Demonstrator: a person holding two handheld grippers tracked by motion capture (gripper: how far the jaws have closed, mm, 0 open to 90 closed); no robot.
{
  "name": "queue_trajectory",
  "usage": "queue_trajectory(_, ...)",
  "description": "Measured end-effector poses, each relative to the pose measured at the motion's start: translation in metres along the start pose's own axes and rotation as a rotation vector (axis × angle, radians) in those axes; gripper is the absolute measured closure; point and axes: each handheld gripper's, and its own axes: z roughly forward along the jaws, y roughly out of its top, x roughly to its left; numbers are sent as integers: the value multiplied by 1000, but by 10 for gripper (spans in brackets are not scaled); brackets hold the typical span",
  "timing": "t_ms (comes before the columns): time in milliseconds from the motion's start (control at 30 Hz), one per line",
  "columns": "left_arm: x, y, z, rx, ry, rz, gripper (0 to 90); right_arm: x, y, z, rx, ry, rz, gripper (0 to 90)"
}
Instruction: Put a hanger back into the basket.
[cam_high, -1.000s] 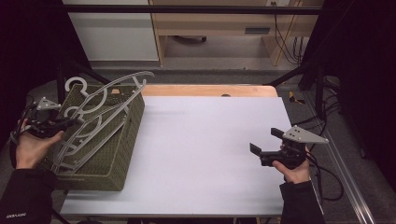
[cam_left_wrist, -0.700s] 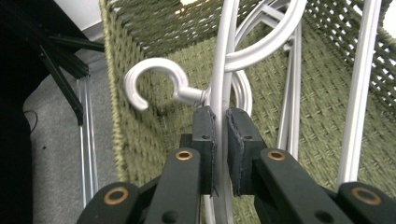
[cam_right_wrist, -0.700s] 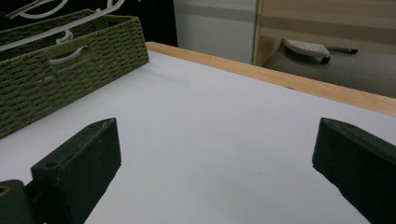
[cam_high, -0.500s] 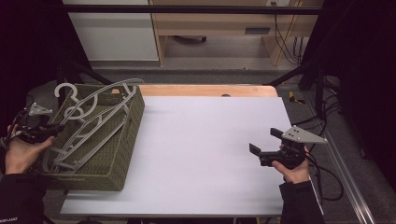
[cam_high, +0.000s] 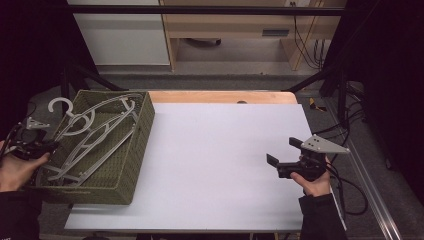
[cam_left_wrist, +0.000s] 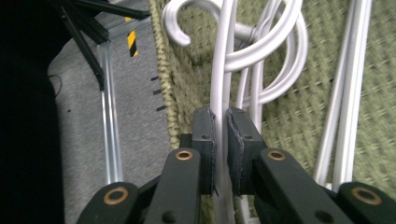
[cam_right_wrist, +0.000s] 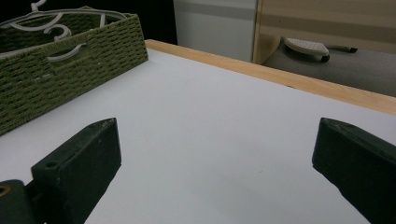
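left gripper (cam_left_wrist: 220, 126): matte black linkage arms with brass-coloured pivot rivets behind two flat dark pads (cam_left_wrist: 204, 135). right gripper (cam_high: 285, 157): black body, blocky black jaws, a grey three-cornered plate above the claw dotted with small holes, black cable trailing behind. both forearms wear dark sleeves (cam_high: 320, 220).

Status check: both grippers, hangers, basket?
Left gripper shut on hanger over basket. Right gripper open, empty, above table. Nothing in the way.

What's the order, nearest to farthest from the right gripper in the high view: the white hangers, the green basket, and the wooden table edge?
From the right gripper:
1. Wooden table edge, at the table's far side.
2. Green basket, at the table's left.
3. White hangers, inside that basket.
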Motion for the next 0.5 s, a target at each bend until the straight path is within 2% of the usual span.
queue_trajectory(33, -1, 0, 1, 3, -1, 3, 823, 0, 0, 0, 0, 0, 0, 14)
queue_trajectory(100, -5, 1, 3, -1, -33, 2, 823, 0, 0, 0, 1, 0, 0, 14)
queue_trajectory(200, -11, 1, 6, 0, -43, -1, 824, 0, 0, -1, 3, 2, -4, 14)
queue_trajectory(333, -13, -3, 9, 25, -86, -28, 824, 0, 0, 0, 3, 2, -4, 14)
queue_trajectory(500, -16, -3, 12, 62, -111, -30, 826, 0, 0, 0, 3, 0, 0, 14)
